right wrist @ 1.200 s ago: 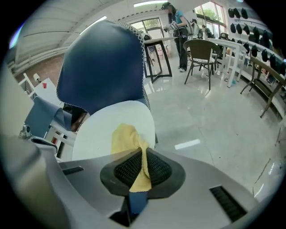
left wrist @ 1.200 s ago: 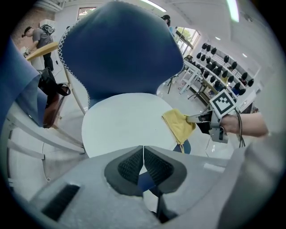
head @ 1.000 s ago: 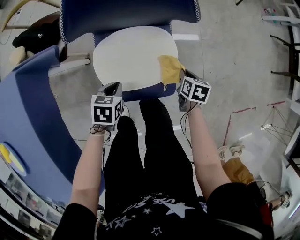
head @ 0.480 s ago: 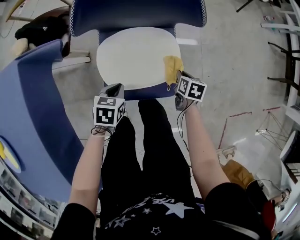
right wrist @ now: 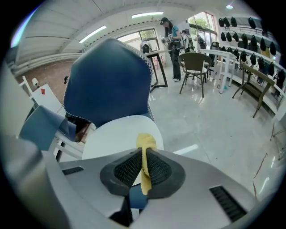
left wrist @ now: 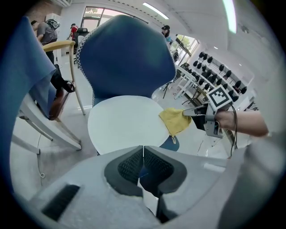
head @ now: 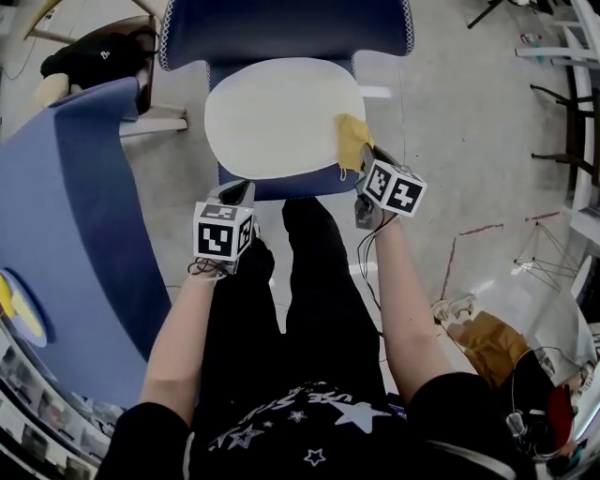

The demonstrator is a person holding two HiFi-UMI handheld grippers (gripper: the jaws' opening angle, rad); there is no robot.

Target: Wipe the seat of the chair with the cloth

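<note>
Right tongs (right wrist: 144,166): closed on the cloth (right wrist: 145,144). I pinch it by one edge, so most of the yellow fabric lies free ahead of the jaws.

Cloth, location: right rim of the seat (head: 277,117). Its forward part rests on the pale surface and a corner hangs over the edge. I judge it is held low so that a sweep to the left drags fabric, not the tongs, across the seat.

Left tongs (left wrist: 143,162): closed, with nothing between the pads. They are parked just off the seat's front-left edge, clear of the wiping path.

Chair (head: 281,28): blue backrest upright behind the seat.

Status, my judgement: the wipe stands at its right-hand start, with most of the seat not yet covered.
</note>
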